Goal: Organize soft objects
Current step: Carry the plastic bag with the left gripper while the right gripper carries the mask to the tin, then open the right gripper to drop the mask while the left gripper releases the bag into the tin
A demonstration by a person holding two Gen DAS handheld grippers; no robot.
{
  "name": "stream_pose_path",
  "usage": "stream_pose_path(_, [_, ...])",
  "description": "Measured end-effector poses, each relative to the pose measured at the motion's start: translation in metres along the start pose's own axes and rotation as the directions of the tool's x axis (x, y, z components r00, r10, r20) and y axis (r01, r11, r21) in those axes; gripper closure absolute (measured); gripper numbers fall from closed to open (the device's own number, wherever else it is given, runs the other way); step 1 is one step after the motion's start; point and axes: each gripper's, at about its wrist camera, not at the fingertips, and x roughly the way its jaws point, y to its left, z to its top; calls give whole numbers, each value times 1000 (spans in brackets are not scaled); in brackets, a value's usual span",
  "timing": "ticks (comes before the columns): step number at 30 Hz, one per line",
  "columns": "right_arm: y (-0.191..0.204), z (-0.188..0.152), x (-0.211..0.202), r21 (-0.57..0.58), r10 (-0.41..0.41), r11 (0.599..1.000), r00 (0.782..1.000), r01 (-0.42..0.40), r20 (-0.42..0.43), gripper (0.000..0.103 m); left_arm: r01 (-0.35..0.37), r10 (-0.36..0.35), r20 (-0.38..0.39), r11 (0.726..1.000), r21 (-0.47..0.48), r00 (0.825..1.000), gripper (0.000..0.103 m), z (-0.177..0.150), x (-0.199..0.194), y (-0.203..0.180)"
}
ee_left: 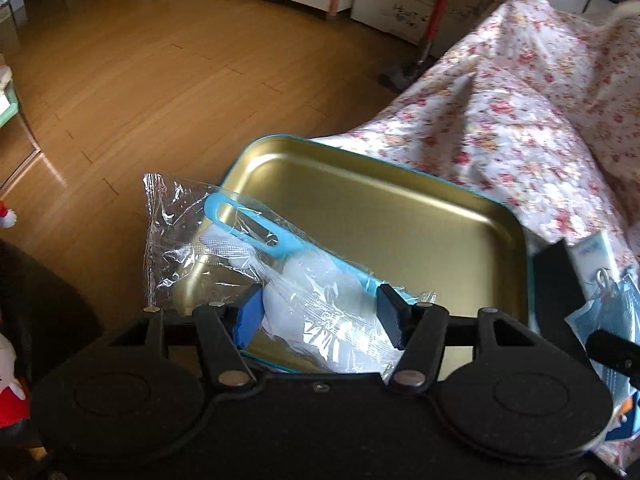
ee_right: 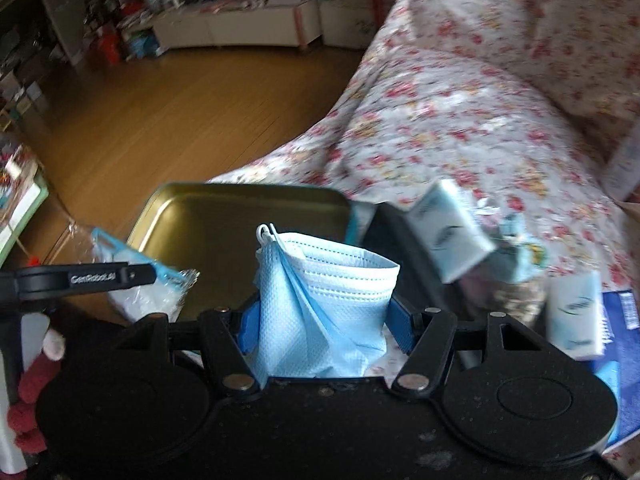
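The lower end of the plastic-wrapped white item (ee_left: pixel 320 312) is hidden behind the left gripper (ee_left: pixel 320 316) body. The near rim of the tin tray (ee_left: pixel 400 216) is likewise covered. The bottom of the blue face mask (ee_right: pixel 324 304) disappears behind the right gripper (ee_right: pixel 324 320). The tissue packs (ee_right: pixel 448 232) are motion-blurred; their print is unreadable. The shelf clutter (ee_right: pixel 120 12) is too blurred to identify. The blue package (ee_right: pixel 620 320) is cut off at the right edge.

Each claw (ee_left: pixel 318 314) (ee_right: pixel 326 322): matte black housing, two round covers, silver pivot rivets, blue finger pads (ee_left: pixel 250 316). White "GenRobot.AI" lettering on one finger.
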Motion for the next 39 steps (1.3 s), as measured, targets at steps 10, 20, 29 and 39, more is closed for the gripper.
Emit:
stream_pose_path(10, [28,-2,27,-28,0,1000,998,-1,-60,40,-22,27,74,998,-64,997,46,-5,17,25])
stream_pose_path(20, [42,2,40,-35,-5,999,999,3,-53,33,-50,52,61,998,-47,997,40,-4,22,22])
stream_pose_path(29, [36,4,34,-24,5,1000,1000,-5,-27,25,-81,84,75,996,-43,994,31,-7,19,19])
stream_pose_path(39, [10,-11,25,42,-9,999,999,11,-43,25,-113,112,78,994,-1,991,31,-8,20,10])
